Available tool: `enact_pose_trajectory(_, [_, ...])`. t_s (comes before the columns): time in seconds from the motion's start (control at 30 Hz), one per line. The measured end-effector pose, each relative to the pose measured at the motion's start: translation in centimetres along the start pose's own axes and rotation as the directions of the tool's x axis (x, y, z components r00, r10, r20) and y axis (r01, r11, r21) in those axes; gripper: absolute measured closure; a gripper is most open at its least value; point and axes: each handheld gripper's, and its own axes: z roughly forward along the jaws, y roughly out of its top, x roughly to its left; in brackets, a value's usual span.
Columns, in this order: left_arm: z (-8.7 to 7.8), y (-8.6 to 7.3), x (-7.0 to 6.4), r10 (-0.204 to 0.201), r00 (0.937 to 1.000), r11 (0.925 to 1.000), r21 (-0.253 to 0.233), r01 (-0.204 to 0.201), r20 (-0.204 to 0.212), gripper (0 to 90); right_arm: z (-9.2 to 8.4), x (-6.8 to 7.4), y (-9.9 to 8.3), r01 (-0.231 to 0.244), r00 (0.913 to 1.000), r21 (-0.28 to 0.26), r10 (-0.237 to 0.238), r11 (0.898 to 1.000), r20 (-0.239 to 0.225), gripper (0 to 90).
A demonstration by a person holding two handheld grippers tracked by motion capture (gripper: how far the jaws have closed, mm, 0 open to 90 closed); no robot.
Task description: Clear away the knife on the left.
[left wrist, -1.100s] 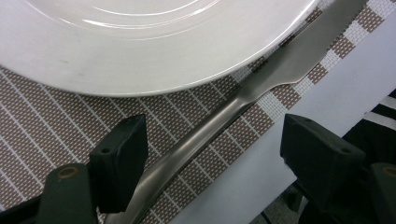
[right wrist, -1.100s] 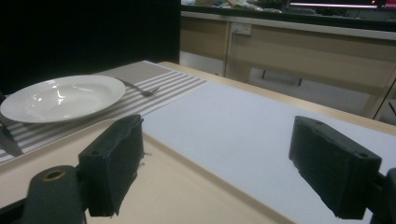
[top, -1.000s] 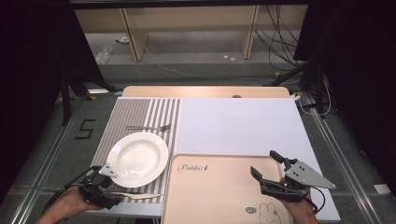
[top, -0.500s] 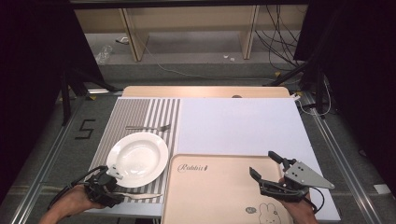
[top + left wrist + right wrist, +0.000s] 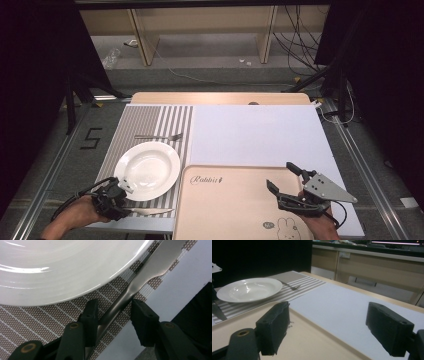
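A table knife (image 5: 150, 211) lies on the striped placemat (image 5: 150, 120), just in front of a white deep plate (image 5: 148, 170). My left gripper (image 5: 121, 204) is low over the mat at the knife's handle end. In the left gripper view the knife (image 5: 150, 270) runs between the jaws of my left gripper (image 5: 116, 310). These jaws have just been closing; one pad is at the handle and a gap remains at the other. My right gripper (image 5: 280, 175) hovers wide open over the beige tray (image 5: 225, 200), nothing between its fingers (image 5: 327, 322).
A fork (image 5: 159, 136) lies on the placemat behind the plate. A white mat (image 5: 255, 132) covers the table's right half behind the tray. The tray carries a rabbit print near its front edge. Beyond the table are a floor with cables and wooden furniture.
The left gripper's jaws have narrowed around the knife's handle and the hand has shifted slightly. The right gripper has stayed where it was.
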Motion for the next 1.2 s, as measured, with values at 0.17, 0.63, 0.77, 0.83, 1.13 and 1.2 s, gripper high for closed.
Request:
enact_pose_trajectory(0.17, [0.0,0.0,-0.4,0.035,0.9993,0.9993,0.01,-0.035,-0.011,61.5,0.0,0.0,0.0,-0.005,0.9999,0.001,0.005,1.0,-0.011,20.2])
enact_pose_trajectory(0.63, [-0.1,0.0,-1.2,0.106,0.9941,0.9941,0.028,-0.105,-0.022,72.5,0.0,-0.3,0.0,-0.051,0.9984,0.006,0.051,0.999,-0.026,20.4])
enact_pose_trajectory(0.77, [0.0,0.1,-1.7,0.141,0.9892,0.9896,0.038,-0.139,-0.042,76.2,0.0,-0.3,-0.1,-0.051,0.9983,0.007,0.051,0.999,-0.028,20.5])
enact_pose_trajectory(0.83, [0.0,0.2,-1.8,0.161,0.986,0.9863,0.044,-0.159,-0.044,77.6,0.0,-0.3,-0.1,-0.054,0.9981,0.013,0.054,0.998,-0.03,20.5])
enact_pose_trajectory(1.13, [-0.1,0.2,-2.0,0.185,0.9816,0.9819,0.047,-0.183,-0.045,79.4,0.2,-0.4,-0.1,-0.056,0.9979,0.018,0.056,0.998,-0.031,20.6])
enact_pose_trajectory(1.2, [-0.2,0.2,-2.2,0.191,0.9807,0.9803,0.058,-0.189,-0.041,79.5,0.2,-0.4,-0.2,-0.057,0.9979,0.02,0.058,0.998,-0.03,20.8])
